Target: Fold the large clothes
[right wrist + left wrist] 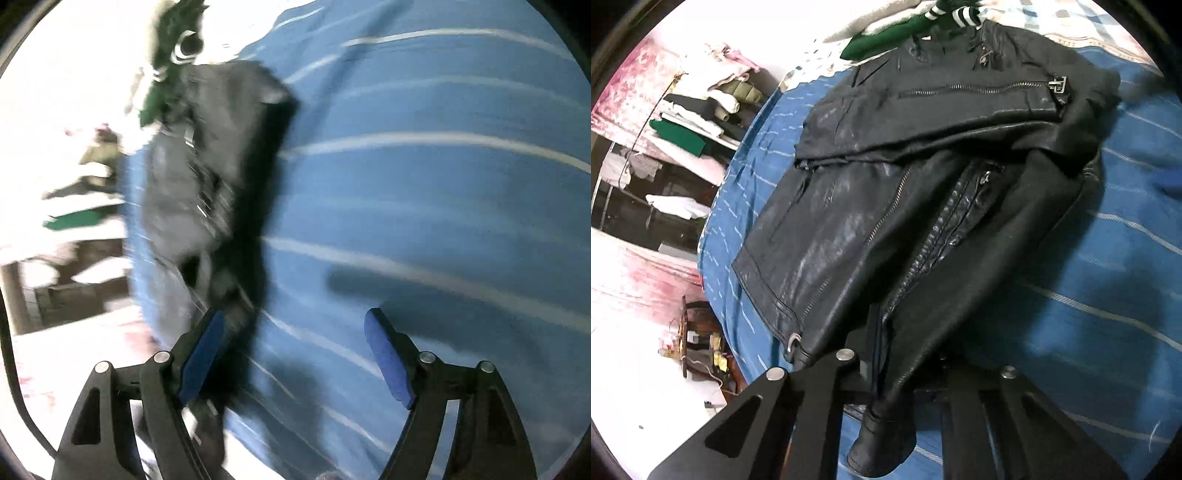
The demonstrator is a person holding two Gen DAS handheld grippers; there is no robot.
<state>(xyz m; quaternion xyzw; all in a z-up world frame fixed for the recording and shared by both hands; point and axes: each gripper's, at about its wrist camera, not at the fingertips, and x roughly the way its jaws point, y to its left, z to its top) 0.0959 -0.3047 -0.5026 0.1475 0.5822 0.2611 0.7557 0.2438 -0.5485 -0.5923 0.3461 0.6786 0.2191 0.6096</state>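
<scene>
Directly ahead of my left hand-held gripper [905, 373], the black leather jacket [923, 177] lies spread on a bed covered by a blue striped sheet [1108, 288]. My left hand-held gripper is clamped on the jacket's nearest end, a sleeve cuff [882, 443] that hangs down between the jaws toward the camera. One sleeve [979, 99] is folded across the upper body of the jacket, its zipper running along it to a metal buckle [1058, 85]. Beyond the far edge of the jacket sits a green garment with white stripes [886, 40].

To the left of that gripper, past the bed edge, a rack of folded clothes [701, 107] is visible.

My right hand-held gripper [295, 354] is open, its blue pads [388, 362] well apart and holding nothing. It hangs over bare sheet [443, 184]; the jacket [207, 177] lies ahead and to its left, with the left finger overlapping the jacket's near edge in the view. That view is heavily blurred, so I cannot tell whether the finger touches the leather.
</scene>
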